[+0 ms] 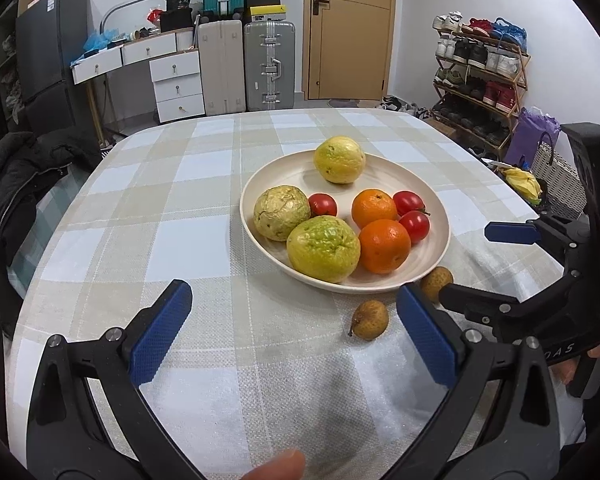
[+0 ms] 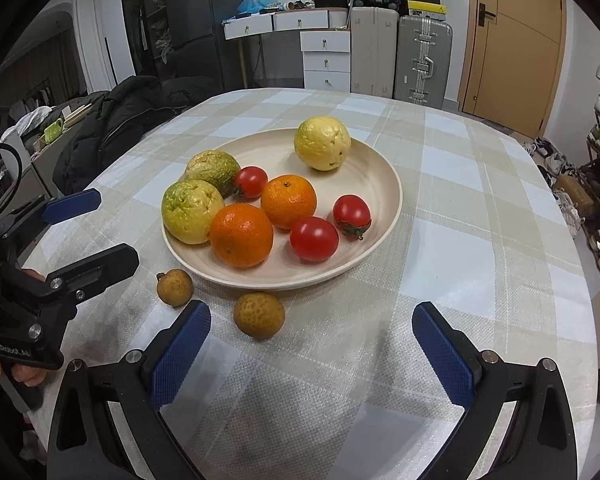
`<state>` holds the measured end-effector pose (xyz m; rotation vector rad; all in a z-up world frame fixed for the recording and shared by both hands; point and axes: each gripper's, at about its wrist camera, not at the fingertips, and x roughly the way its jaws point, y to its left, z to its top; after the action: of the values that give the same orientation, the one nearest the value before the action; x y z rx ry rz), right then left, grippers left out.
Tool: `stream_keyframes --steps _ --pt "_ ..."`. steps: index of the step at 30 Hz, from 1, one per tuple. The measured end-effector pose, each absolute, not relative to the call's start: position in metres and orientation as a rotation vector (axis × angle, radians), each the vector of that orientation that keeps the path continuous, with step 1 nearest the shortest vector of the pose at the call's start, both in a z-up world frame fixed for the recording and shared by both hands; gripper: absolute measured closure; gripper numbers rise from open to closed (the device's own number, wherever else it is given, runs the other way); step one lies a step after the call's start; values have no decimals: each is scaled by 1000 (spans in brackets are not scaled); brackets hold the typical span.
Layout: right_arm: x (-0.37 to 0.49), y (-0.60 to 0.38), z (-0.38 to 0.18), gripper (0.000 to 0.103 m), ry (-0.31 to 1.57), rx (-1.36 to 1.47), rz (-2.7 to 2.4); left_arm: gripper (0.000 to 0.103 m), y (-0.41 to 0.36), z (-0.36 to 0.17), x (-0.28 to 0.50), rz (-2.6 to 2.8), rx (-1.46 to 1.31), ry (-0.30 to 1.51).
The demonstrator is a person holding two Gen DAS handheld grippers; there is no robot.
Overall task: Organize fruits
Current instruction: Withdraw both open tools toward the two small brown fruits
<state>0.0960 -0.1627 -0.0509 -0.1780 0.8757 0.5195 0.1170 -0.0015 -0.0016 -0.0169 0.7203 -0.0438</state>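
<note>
Fruits mostly sat on the plate [image 2: 384,168], but two small brown ones [image 2: 259,314] lay on the tablecloth [image 2: 460,264] beside its rim, so both the left gripper [image 1: 296,336] and right gripper [image 2: 312,344] waited wide open and empty, likely to collect them

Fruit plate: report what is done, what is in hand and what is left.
Done: three guavas, two oranges and three tomatoes lie in the plate. In hand: nothing; the left gripper and the right gripper are both open and hold nothing. Left: two longans lie on the tablecloth by the plate's near rim; the right gripper is nearest one.
</note>
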Motion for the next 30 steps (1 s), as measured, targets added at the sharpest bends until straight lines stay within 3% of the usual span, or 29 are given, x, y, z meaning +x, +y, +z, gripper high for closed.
stream_keyframes --steps 19,21,23,30 --pt "97 -155 -64 1 916 -216 505 1 -6 -15 123 -50 -6 772" --pt "96 -155 -63 5 910 -211 520 1 -5 -16 124 -50 -12 777" --pt "94 -153 -63 18 910 -218 536 1 -4 -16 124 -47 -14 781" --pt "89 -148 -62 31 899 -230 580 1 -3 -18 125 -44 -16 787"
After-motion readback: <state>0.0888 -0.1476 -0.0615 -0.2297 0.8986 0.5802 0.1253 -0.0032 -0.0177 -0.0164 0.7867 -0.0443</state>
